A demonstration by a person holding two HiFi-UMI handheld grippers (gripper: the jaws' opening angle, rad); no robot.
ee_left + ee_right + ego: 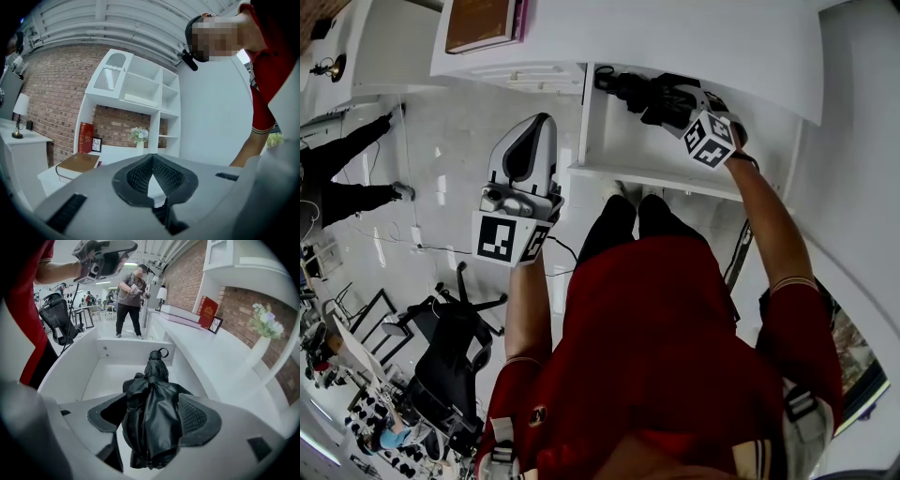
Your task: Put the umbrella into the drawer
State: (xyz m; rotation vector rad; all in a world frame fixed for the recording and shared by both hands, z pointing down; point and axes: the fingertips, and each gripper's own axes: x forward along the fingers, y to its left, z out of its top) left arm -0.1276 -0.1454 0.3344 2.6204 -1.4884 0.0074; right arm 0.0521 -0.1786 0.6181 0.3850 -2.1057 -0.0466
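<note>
Umbrella (152,423): black, compact, folded. The fabric is loosely bunched and crinkled, not wrapped tight, and glossy. The narrow end has a small strap loop, and the bulkier fabric end is nearest the right gripper camera. It lies lengthwise inside the drawer (110,378), with the loop end near the far end wall; contact with that wall can't be told.

Drawer: white, open, a shallow rectangular box with plain walls and floor. In the head view the drawer (656,175) is pulled out toward the person from under a white top. The umbrella (652,94) sits in its rear part, along the back.
</note>
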